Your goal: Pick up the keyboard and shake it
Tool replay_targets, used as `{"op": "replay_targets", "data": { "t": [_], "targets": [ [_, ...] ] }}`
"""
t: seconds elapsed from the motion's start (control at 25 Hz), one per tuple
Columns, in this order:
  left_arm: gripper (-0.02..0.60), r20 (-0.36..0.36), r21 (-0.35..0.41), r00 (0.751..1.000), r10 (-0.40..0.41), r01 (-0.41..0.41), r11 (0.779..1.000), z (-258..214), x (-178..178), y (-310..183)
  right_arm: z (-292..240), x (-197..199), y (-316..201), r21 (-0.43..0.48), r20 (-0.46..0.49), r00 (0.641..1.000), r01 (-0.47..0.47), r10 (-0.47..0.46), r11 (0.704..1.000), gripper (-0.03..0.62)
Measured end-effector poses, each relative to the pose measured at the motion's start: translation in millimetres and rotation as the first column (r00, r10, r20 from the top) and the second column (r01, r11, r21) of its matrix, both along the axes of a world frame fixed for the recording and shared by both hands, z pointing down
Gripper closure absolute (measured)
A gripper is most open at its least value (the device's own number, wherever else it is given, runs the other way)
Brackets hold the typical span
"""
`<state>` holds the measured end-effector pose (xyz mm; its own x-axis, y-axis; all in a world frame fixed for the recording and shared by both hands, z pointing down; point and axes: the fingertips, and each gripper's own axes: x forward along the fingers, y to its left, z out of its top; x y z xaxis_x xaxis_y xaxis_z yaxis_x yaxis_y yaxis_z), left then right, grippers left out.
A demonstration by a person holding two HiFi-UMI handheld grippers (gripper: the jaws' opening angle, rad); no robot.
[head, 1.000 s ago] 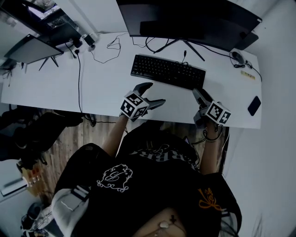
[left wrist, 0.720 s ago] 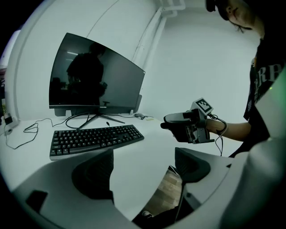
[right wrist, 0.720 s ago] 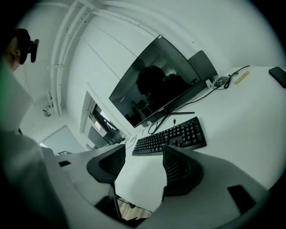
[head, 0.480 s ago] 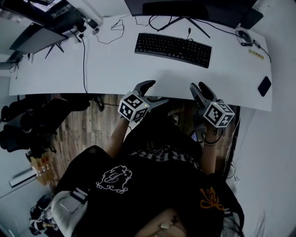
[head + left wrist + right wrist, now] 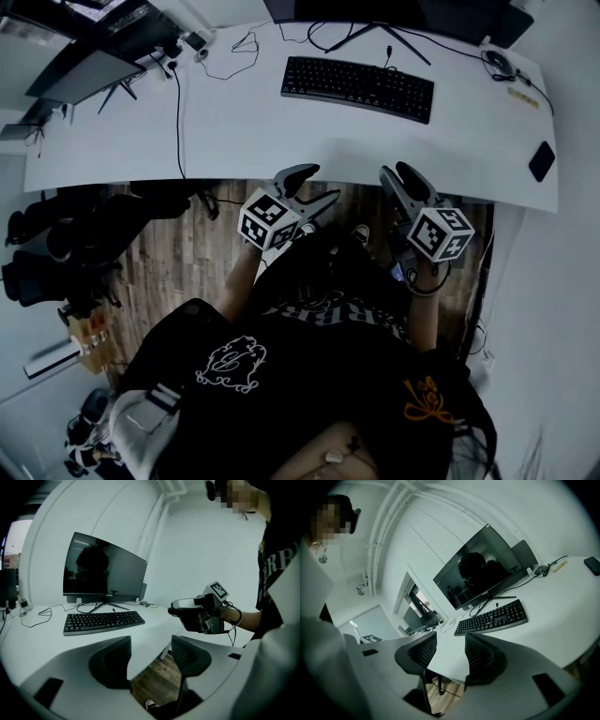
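Keyboard (image 5: 357, 88): black, full-size, lying flat on the white desk (image 5: 234, 131) in front of the monitor stand, cable off its back edge. Left gripper (image 5: 317, 186) and right gripper (image 5: 396, 172) sit at the desk's near edge, well apart from it. Jaws on both are part-open, have just been closing, nothing between them

I see the keyboard (image 5: 357, 88) lying on the desk (image 5: 253, 141) toward its far edge, just before the monitor (image 5: 105, 571). A mouse (image 5: 497, 64) sits to its right, a phone (image 5: 541, 160) nearer me at the right edge, and a cable (image 5: 177, 112) crosses the left part.
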<state>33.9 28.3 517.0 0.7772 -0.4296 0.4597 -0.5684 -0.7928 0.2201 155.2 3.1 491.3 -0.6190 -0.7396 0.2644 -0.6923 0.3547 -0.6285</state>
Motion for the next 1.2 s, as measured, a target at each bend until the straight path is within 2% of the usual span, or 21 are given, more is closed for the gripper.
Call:
{"op": "replay_targets", "data": {
  "t": [0.08,0.24,0.44,0.68,0.96,1.2],
  "targets": [
    [0.37,-0.039,0.004,0.999,-0.024,0.024,1.0,-5.2,-6.4,0.7,-3.6,-9.1,6.7,0.005,-0.001,1.0,0.006,-0.006,1.0,0.396],
    [0.451,-0.107,0.004,0.993,-0.044,0.044,0.999,-18.4,-22.3,3.8,-12.9,-31.2,15.9,0.025,-0.017,1.0,0.017,-0.016,1.0,0.414],
    [0.47,-0.113,0.028,0.993,-0.045,0.049,0.998,-27.8,-54.8,11.5,-21.6,-68.6,27.3,0.045,-0.036,0.999,0.016,-0.015,0.999,0.455],
    [0.502,-0.15,0.049,0.988,-0.04,0.048,0.998,-42.2,-94.5,25.4,-33.2,-117.4,46.3,0.072,-0.07,0.998,0.015,-0.01,0.997,0.551],
    [0.526,-0.104,0.089,0.994,0.027,-0.018,0.996,-48.2,-122.4,46.3,-31.9,-155.7,71.0,0.089,-0.088,0.996,-0.012,0.02,0.996,0.582],
    [0.546,-0.127,0.091,0.991,0.05,-0.039,0.995,-47.3,-136.2,62.4,-31.0,-174.1,88.4,0.104,-0.101,0.994,-0.028,0.039,0.994,0.582]
  ]
}}
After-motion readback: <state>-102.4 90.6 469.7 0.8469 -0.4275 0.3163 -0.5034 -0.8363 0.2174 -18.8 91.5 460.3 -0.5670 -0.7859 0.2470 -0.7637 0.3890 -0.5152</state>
